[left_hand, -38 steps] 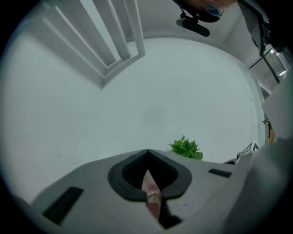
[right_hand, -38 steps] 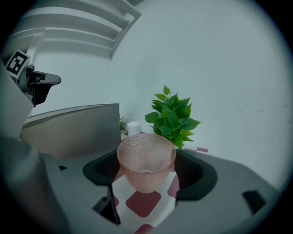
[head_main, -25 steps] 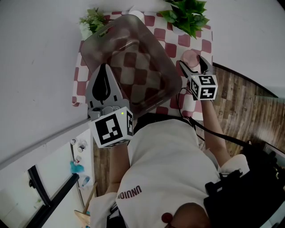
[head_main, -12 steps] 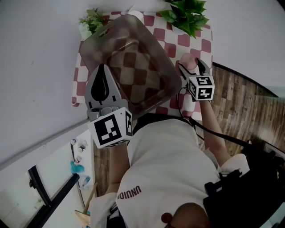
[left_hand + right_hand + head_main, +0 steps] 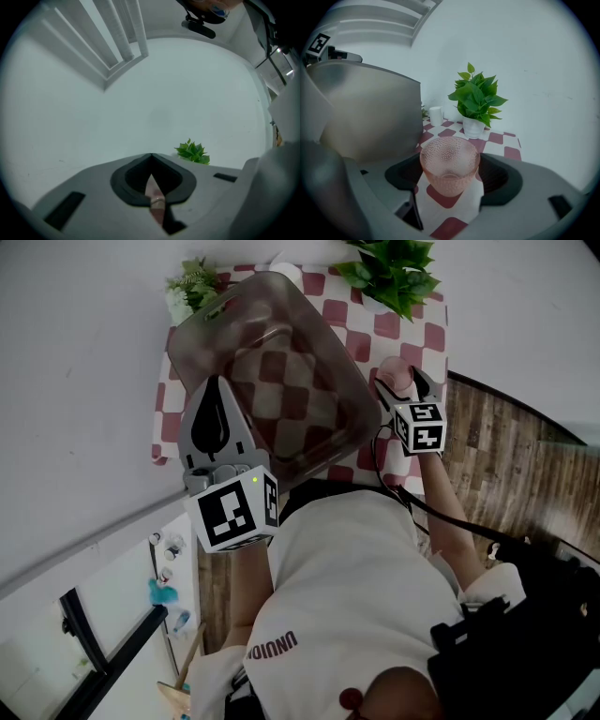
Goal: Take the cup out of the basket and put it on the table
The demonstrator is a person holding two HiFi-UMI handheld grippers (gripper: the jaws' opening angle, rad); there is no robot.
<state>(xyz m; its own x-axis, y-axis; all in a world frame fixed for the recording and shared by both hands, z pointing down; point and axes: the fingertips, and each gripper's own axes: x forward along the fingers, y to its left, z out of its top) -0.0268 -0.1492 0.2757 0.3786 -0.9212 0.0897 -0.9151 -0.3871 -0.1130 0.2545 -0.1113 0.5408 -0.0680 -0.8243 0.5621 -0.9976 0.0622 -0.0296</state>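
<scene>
A pink dimpled glass cup (image 5: 450,164) stands upright between the jaws of my right gripper (image 5: 451,180), and its sides meet the dark pads. In the head view the cup (image 5: 396,371) is over the red-and-white checked table (image 5: 412,315), just right of the smoky translucent basket (image 5: 281,343), with my right gripper (image 5: 403,382) shut on it. I cannot tell whether its base rests on the cloth. My left gripper (image 5: 217,381) is shut with nothing in it, above the basket's near left rim. The left gripper view shows the closed jaws (image 5: 151,161) against a white wall.
A leafy plant in a white pot (image 5: 476,101) stands at the table's back right, a small white cylinder (image 5: 436,116) behind the basket (image 5: 370,112), and a small green plant (image 5: 192,282) at the back left. Wooden floor (image 5: 506,456) lies right of the table.
My right gripper has moved forward and a little left, and its jaws have narrowed around the cup. The left gripper and the basket have stayed where they were.
</scene>
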